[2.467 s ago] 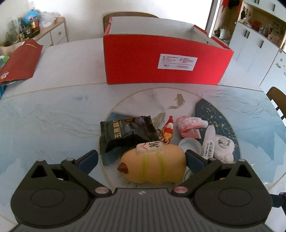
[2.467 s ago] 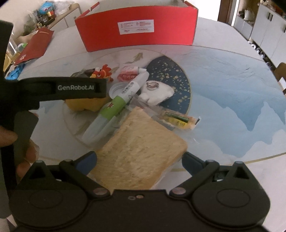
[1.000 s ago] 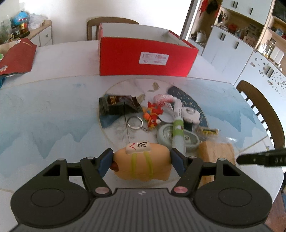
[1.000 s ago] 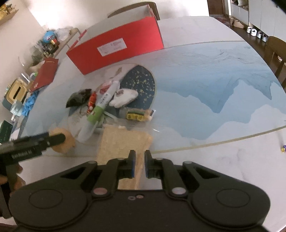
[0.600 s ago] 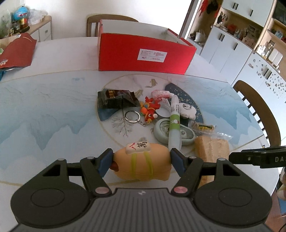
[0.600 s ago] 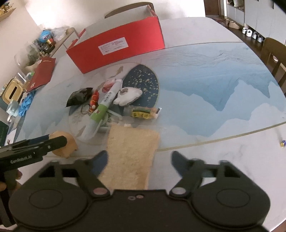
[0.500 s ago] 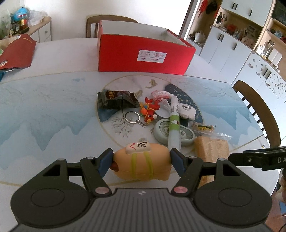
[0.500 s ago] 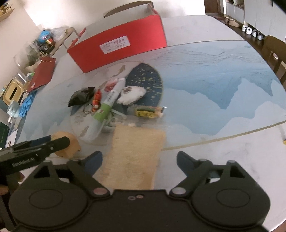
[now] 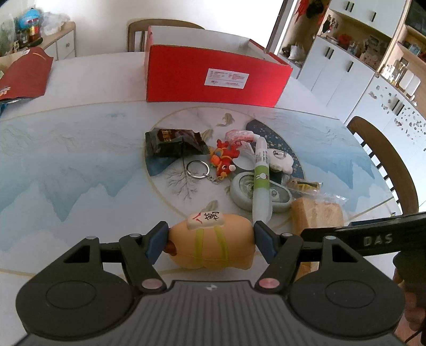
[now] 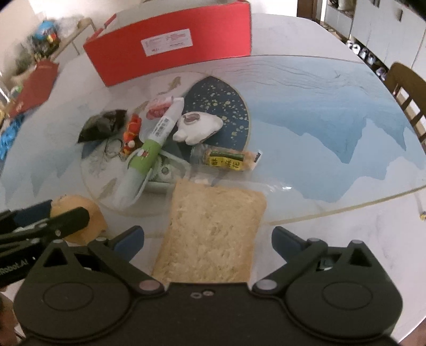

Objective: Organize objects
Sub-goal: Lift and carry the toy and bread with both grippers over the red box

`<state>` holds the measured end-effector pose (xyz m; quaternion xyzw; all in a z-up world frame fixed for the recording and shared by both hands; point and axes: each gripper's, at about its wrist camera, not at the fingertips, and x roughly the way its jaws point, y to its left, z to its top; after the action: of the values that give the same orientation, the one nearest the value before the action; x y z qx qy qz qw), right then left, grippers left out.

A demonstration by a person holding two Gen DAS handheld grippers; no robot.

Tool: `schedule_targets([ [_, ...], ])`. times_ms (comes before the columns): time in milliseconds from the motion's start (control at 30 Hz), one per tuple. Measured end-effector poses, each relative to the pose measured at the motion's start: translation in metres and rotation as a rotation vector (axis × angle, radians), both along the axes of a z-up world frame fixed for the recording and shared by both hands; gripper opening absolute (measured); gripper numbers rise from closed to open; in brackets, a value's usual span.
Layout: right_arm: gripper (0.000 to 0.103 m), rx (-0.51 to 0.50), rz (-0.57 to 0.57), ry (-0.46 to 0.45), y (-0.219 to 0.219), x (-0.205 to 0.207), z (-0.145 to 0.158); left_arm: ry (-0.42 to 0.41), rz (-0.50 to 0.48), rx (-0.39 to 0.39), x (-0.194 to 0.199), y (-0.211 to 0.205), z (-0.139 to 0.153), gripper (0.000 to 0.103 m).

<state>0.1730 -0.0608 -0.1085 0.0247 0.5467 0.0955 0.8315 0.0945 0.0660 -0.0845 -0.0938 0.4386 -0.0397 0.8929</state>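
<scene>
On the table, between the left tongs: the left tongs [image 9: 210, 239] pinch one orange squishy toy [image 9: 213, 246] by its two ends, blue pads pressed against it; the toy is rounded and soft-looking, bound by two yellow-green bands, with one white mahjong-style tile on top.
Right tongs: the right tongs [image 10: 207, 239] are spread wide, their jaws having just been opening; one bagged bread slice [image 10: 213, 234] lies between the pads, touched by neither.
Bread slice: one, square, porous and pale tan, in clear crinkled wrap, flat at the near table edge.
Tube: one long plastic tube [image 9: 261, 183], white cap end, green label, translucent lower body, lying across one grey-green oval case [image 9: 245, 191].
Snack bar: one small packet [image 10: 229, 161] with a yellow-green label, in clear wrap, just beyond the bread.
White plush: one soft, lumpy white piece [image 10: 198, 127] bearing a round metal badge, beside the tube's cap end.
Keychain: one red-orange dragon figure [image 9: 223, 162] joined to one metal ring [image 9: 197, 169].
Black pouch: one crumpled foil snack pouch [image 9: 173, 142], glossy, left of the dragon.
Pink packet: one small pink-and-white packet [image 9: 238, 135], partly behind the tube.
Red box: one open rectangular cardboard box [image 9: 213, 77] with one white label, at the far side of the table, well apart from the pile.
Table: one round, glossy table [image 9: 66, 159] printed with blue mountains and a pale centre disc.
Chairs: two wooden chairs in the left wrist view, one behind the box [image 9: 162, 25], one at the right edge [image 9: 386, 159].
</scene>
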Motion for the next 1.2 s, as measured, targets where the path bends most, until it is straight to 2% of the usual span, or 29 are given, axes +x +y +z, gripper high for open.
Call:
schedule_targets([
  [100, 0.101, -0.021, 0.029, 0.023, 0.005, -0.002, -0.005, 0.001, -0.001, 0.001, 0.000, 0.000, -0.001, 0.070],
  [300, 0.083, -0.034, 0.068, 0.023, 0.005, -0.006, -0.005, 0.004, -0.003, 0.005, -0.001, 0.002, -0.004, 0.070],
  [433, 0.078, -0.029, 0.081, 0.012, 0.002, -0.007, -0.002, 0.009, -0.009, 0.008, -0.002, 0.003, -0.006, 0.070],
  [600, 0.077, 0.012, 0.054, -0.005, -0.016, -0.007, 0.011, 0.004, -0.024, 0.003, 0.000, 0.004, -0.003, 0.070],
  [900, 0.077, 0.072, 0.016, -0.024, -0.059, 0.009, 0.053, -0.024, -0.060, -0.012, 0.010, 0.010, 0.017, 0.070],
  [1200, 0.077, 0.118, 0.077, -0.096, -0.067, 0.037, 0.106, -0.077, -0.105, 0.000, 0.035, 0.022, 0.048, 0.070],
])
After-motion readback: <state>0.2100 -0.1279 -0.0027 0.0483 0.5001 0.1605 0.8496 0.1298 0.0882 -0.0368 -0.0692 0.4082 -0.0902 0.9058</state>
